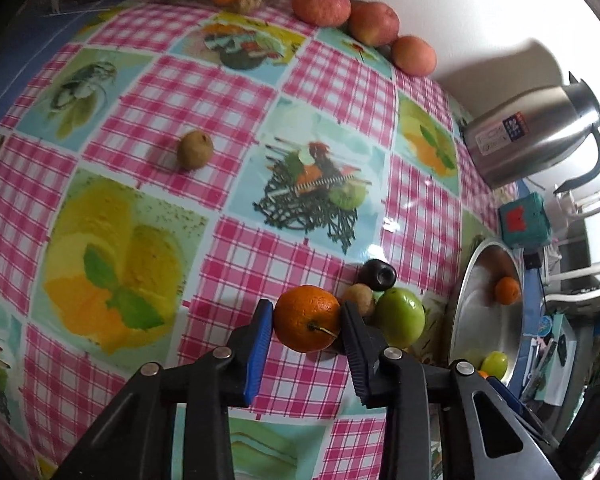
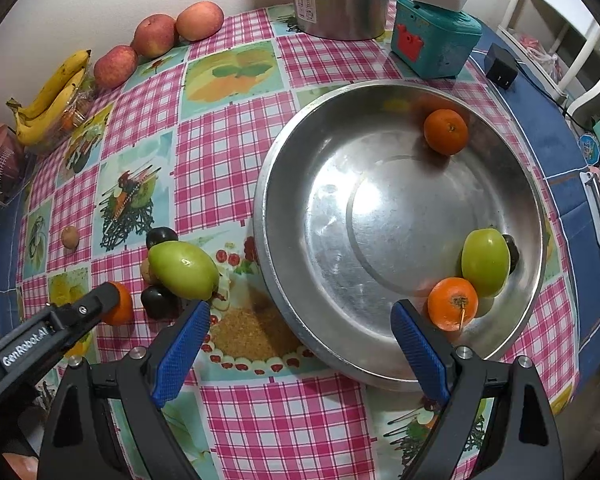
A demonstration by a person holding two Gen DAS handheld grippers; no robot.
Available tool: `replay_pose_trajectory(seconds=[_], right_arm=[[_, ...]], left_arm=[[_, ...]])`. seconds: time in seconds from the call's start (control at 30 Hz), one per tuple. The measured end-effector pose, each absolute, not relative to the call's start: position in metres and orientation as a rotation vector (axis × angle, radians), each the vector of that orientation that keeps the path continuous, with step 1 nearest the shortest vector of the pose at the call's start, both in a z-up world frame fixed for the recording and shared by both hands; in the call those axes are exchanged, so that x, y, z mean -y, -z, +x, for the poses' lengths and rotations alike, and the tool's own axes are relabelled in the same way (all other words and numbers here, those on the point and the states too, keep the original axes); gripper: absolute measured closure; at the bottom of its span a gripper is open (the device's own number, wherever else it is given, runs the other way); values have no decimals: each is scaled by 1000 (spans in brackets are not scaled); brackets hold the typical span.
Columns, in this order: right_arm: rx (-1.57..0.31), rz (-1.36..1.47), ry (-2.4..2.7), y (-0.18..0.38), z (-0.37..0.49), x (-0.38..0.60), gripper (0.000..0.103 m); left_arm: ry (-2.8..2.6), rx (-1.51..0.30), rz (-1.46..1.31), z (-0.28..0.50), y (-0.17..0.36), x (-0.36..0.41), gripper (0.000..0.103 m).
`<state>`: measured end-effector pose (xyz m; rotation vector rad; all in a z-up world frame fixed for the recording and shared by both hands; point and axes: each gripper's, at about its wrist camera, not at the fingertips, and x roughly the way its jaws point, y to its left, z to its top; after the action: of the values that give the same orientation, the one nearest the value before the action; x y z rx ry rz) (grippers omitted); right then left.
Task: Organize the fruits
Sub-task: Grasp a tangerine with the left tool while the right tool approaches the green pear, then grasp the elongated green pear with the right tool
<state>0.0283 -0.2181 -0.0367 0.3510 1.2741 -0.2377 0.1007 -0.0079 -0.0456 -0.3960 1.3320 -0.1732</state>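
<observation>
Orange mandarin [image 1: 307, 319] is clamped on the worktop [image 1: 236, 184] by steeply down-tilted L gripper [image 1: 305, 330]; R gripper [image 2: 300, 344], spread wide w/ nothing held, is angled down over steel bowl [image 2: 307, 200] rim.

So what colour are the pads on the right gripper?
Blue pads, textured, on black fingers; the right wrist view shows them best.

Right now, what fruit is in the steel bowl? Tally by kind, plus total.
Oranges: 2
Green fruit: 1
Dark fruit: 1, half hidden behind the green one
Total: 4 in the steel bowl
</observation>
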Motion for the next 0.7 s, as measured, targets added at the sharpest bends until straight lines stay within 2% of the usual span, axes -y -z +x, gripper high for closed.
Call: replay_pose_trajectory(seconds=[0.33,0.4,0.47,0.7], right_arm=[[-1164,254,138,19,33,193,13],[-1158,260,100,19,36,190,20],[-1161,282,60,21,40,187,31],[-1173,383,-22,33,57,179,46]], left_arm=[[138,-1284,-453,99,34,-14,66],[138,-1281,-464,99,33,-16,66],[139,-1280,-473,98,32,-18,66],[136,-1273,-500,99,31,-23,66]])
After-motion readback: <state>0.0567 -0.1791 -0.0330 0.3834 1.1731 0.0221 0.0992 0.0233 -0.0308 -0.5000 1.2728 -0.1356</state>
